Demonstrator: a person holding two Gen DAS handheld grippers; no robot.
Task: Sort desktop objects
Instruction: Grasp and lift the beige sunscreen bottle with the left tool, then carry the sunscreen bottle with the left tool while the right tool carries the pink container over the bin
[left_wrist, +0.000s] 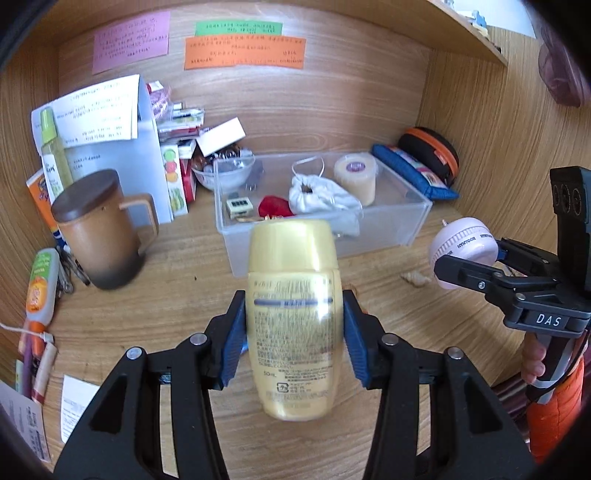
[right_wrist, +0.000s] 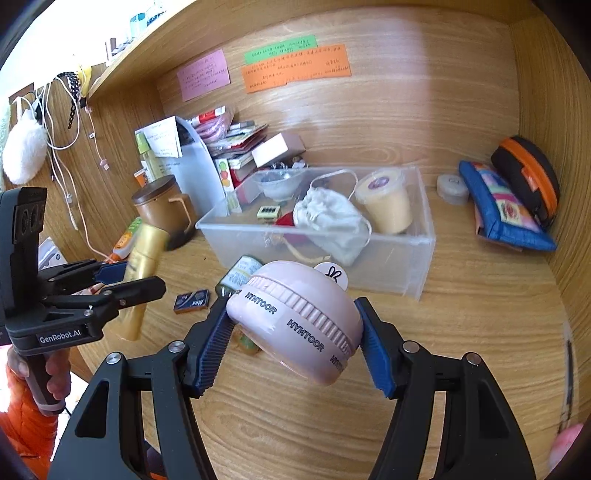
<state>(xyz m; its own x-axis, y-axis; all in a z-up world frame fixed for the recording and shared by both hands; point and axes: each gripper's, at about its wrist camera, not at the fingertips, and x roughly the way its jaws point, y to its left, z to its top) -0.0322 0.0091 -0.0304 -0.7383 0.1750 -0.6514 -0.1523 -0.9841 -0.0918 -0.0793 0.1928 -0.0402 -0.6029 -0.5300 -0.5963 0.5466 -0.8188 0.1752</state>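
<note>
Left wrist view: both grippers loaded, sorting partly done.
Left gripper (left_wrist: 294, 332) clamps a yellow bottle (left_wrist: 293, 317) at frame centre; right gripper (right_wrist: 295, 341) clamps a pink fan (right_wrist: 295, 321) low in its frame, both near the clear bin (right_wrist: 417, 258), which already holds a pouch (right_wrist: 332, 221) and cup (right_wrist: 386, 201). By my reading, a tin (right_wrist: 240, 275), small box (right_wrist: 192, 301) and left-edge clutter remain unsorted.
</note>
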